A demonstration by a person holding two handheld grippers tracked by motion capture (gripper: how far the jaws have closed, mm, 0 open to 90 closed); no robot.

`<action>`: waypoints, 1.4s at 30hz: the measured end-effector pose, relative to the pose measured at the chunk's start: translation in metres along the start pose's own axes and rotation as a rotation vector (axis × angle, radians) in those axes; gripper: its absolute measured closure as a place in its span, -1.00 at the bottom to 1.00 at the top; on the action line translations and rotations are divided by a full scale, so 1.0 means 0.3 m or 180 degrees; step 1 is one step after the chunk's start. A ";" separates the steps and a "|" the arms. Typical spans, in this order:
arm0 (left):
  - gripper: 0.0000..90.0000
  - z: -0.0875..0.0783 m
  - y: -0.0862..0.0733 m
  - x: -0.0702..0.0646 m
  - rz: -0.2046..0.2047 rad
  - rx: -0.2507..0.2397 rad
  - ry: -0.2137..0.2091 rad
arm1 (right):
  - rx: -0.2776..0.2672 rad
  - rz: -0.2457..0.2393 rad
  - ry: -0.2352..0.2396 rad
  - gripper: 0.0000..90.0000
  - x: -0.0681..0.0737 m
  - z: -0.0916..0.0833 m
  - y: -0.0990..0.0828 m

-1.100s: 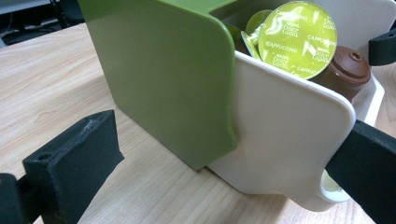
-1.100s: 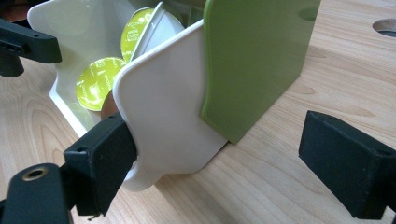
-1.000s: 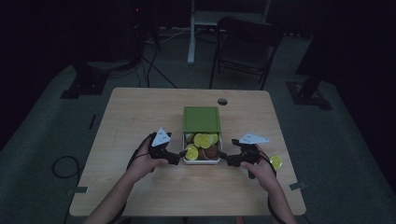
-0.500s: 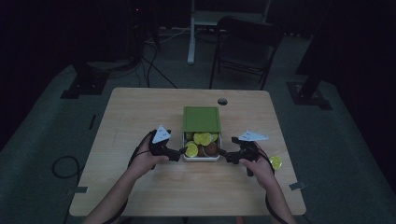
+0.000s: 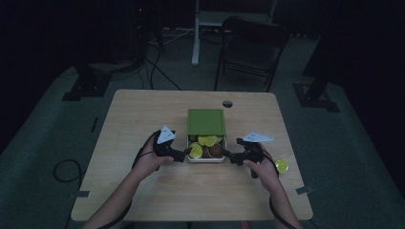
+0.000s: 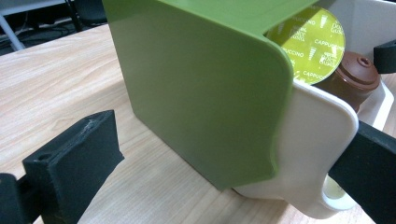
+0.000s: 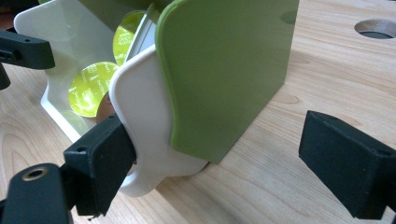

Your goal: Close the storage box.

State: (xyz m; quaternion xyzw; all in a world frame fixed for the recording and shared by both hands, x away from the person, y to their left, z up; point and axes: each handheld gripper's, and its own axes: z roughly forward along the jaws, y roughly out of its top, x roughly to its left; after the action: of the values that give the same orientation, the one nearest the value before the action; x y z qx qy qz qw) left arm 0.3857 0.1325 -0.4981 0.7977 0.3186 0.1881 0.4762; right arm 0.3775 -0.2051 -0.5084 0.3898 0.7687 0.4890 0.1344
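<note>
Wooden table (image 5: 143, 124): stray pod (image 5: 282, 165) beside right gripper (image 5: 228, 155).

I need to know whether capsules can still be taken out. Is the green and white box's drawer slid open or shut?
Open: the white drawer sticks out from the green cover, with capsules exposed.

We reach both forearms in from the near edge, angled slightly inward toward each other. Our left hand (image 5: 152, 160) grips the left gripper (image 5: 180, 153), which points to our right, its jaws spread wide apart and empty between them. Our right hand (image 5: 260, 164) holds the right gripper (image 5: 228, 155) pointing to our left, its jaws likewise standing well apart. The two grippers face each other at about the same height, low above the worktop, with a grey three-cornered plate on each.
</note>
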 end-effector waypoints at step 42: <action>-1.00 0.066 0.059 0.039 -0.0061 -0.0072 0.0119 | -0.0012 0.0122 -0.0280 -0.76 -0.026 0.045 0.037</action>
State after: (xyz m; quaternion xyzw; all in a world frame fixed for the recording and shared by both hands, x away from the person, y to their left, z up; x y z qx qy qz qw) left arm 0.4120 0.1218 -0.4919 0.7855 0.3329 0.2020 0.4810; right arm 0.3959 -0.1994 -0.5068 0.4253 0.7535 0.4753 0.1595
